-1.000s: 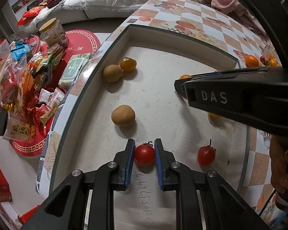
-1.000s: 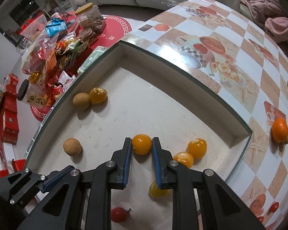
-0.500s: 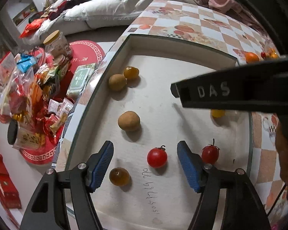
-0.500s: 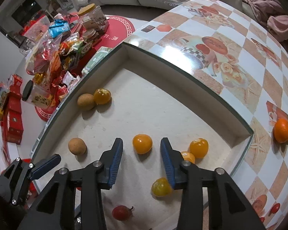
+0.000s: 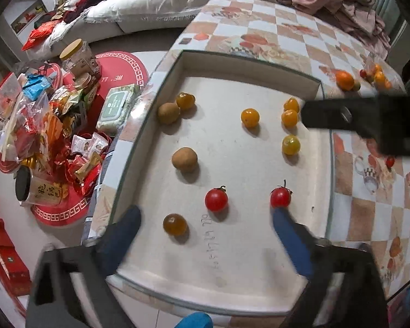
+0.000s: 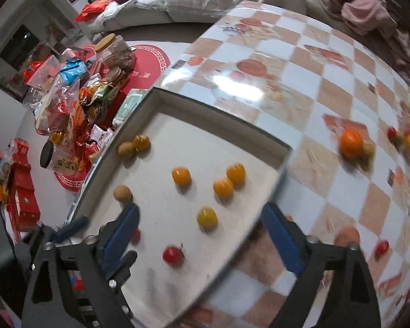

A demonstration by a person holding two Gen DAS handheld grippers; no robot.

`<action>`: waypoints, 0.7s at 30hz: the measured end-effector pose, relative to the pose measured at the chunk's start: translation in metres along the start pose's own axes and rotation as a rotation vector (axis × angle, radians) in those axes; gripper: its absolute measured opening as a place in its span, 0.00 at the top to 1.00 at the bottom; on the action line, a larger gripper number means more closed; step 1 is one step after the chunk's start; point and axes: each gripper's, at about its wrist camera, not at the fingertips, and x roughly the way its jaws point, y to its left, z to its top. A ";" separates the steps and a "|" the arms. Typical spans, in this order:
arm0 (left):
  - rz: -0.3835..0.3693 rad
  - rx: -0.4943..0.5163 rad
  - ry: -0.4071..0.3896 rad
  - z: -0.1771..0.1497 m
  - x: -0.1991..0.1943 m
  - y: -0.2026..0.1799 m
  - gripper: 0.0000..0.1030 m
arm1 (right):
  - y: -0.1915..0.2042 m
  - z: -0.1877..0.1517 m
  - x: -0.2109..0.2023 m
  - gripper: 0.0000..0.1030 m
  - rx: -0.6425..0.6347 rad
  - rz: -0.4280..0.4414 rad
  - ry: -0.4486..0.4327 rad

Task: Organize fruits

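Both the left gripper (image 5: 205, 235) and right gripper (image 6: 199, 228) have just spread their blue-padded jaws wide, holding nothing, above a shallow matte white tray (image 5: 259, 259) of glossy round cherry tomatoes (image 5: 216, 199), yellow tomatoes (image 6: 181, 176) and rough brown longans (image 5: 184, 159) on a shiny checkered tablecloth (image 6: 300, 82).

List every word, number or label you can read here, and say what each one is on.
"WE LL", upside down and partly hidden: on the round red floor mat.
Handwritten digits on the tray floor: too faint to read surely.
Chinese characters on the dark-lidded jar: too blurred to read.
Wet-wipes pack label: too small.
Snack packets: print unreadable.
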 end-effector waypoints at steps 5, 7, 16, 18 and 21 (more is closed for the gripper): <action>-0.007 -0.008 0.036 -0.004 -0.008 0.006 0.04 | -0.005 -0.018 -0.013 0.00 0.006 -0.053 0.029; 0.010 -0.002 0.058 -0.006 -0.010 0.007 0.03 | -0.006 -0.026 -0.019 0.00 0.010 -0.067 0.043; 0.026 0.058 0.088 -0.014 -0.038 0.006 0.01 | 0.008 -0.051 -0.048 0.00 -0.021 -0.089 0.097; 0.052 0.078 0.088 -0.014 -0.045 0.005 0.01 | 0.013 -0.054 -0.054 0.00 -0.032 -0.089 0.104; 0.051 0.097 0.090 -0.015 -0.056 0.005 0.01 | 0.018 -0.058 -0.064 0.00 -0.034 -0.081 0.115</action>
